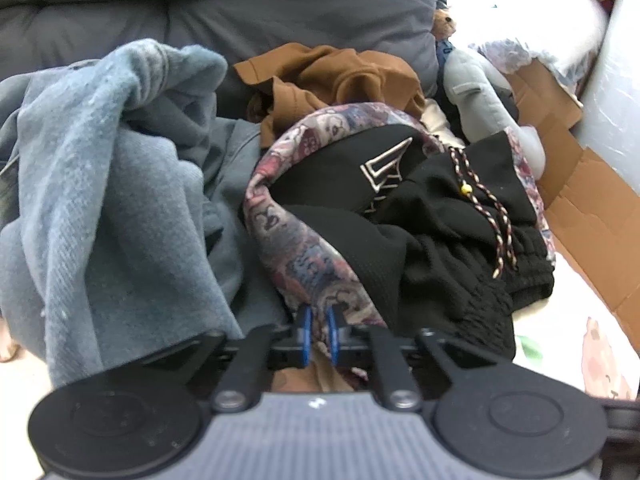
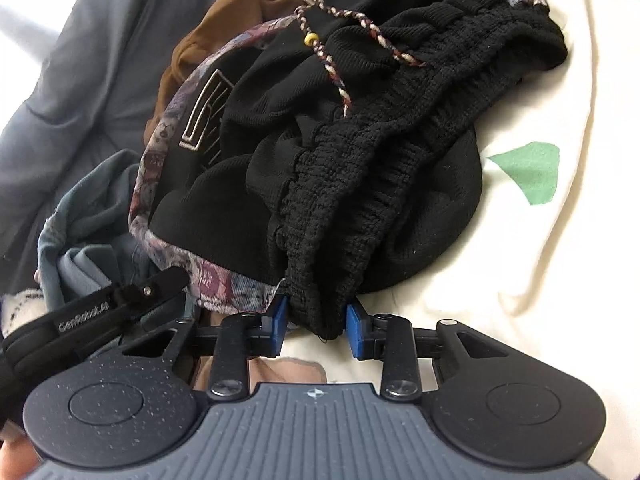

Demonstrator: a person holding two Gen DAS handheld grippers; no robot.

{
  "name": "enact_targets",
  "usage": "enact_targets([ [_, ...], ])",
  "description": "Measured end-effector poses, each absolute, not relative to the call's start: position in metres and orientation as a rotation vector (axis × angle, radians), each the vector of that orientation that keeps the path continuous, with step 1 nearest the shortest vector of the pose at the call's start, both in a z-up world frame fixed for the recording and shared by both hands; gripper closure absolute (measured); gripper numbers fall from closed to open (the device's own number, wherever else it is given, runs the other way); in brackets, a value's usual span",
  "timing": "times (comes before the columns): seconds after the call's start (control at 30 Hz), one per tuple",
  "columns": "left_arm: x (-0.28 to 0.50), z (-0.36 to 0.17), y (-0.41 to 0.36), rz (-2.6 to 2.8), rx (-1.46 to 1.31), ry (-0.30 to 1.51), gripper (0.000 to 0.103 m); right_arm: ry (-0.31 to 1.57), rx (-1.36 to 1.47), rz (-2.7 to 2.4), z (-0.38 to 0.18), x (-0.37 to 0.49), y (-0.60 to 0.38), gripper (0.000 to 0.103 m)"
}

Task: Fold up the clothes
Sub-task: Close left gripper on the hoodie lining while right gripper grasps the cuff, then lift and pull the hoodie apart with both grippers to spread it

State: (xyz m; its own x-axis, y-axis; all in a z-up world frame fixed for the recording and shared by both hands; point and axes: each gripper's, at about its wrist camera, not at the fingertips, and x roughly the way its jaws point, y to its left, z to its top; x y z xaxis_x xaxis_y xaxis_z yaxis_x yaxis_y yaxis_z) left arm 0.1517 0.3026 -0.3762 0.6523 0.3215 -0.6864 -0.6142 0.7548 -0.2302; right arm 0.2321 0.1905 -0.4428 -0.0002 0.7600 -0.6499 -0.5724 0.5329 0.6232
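Note:
A black garment with a patterned pink-and-blue trim and a braided drawstring lies bunched on the bed. My left gripper is shut on the patterned trim at its near end. In the right wrist view the same black garment shows its ribbed elastic waistband. My right gripper is shut on that bunched waistband. The left gripper's body shows at the left of the right wrist view, close beside the right one.
A blue-grey towel-like garment lies left of the black one. A brown garment lies behind it. A grey duvet is at the back. Cardboard and a grey plush toy sit right. A cream sheet is underneath.

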Motion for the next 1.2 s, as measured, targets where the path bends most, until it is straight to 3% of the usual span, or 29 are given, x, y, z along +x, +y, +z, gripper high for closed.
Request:
enact_targets([
  [0.03, 0.152, -0.375, 0.302, 0.552, -0.474, 0.666, 0.098, 1.172, 0.213, 1.059, -0.443, 0.233, 0.190, 0.072],
  [0.07, 0.151, -0.373, 0.302, 0.550, -0.474, 0.662, 0.099, 1.174, 0.221, 1.064, -0.442, 0.234, 0.189, 0.085],
  [0.17, 0.149, -0.367, 0.300, 0.546, -0.473, 0.647, 0.101, 1.174, 0.232, 1.088, -0.438, 0.236, 0.184, 0.090],
  [0.57, 0.149, -0.341, 0.266, 0.467, -0.461, 0.603, 0.103, 1.183, 0.208, 1.056, -0.401, 0.240, 0.117, 0.093],
  [0.97, 0.159, -0.343, 0.227, 0.362, -0.415, 0.678, 0.101, 1.216, 0.140, 0.941, -0.390, 0.246, 0.020, 0.094],
  [1.07, 0.163, -0.345, 0.225, 0.369, -0.404, 0.691, 0.087, 1.229, 0.115, 0.915, -0.390, 0.246, -0.002, 0.094],
  [1.13, 0.165, -0.347, 0.224, 0.369, -0.393, 0.696, 0.068, 1.234, 0.099, 0.904, -0.391, 0.246, -0.017, 0.094],
  [1.2, 0.166, -0.350, 0.221, 0.361, -0.382, 0.700, 0.058, 1.239, 0.091, 0.889, -0.390, 0.246, -0.033, 0.094],
])
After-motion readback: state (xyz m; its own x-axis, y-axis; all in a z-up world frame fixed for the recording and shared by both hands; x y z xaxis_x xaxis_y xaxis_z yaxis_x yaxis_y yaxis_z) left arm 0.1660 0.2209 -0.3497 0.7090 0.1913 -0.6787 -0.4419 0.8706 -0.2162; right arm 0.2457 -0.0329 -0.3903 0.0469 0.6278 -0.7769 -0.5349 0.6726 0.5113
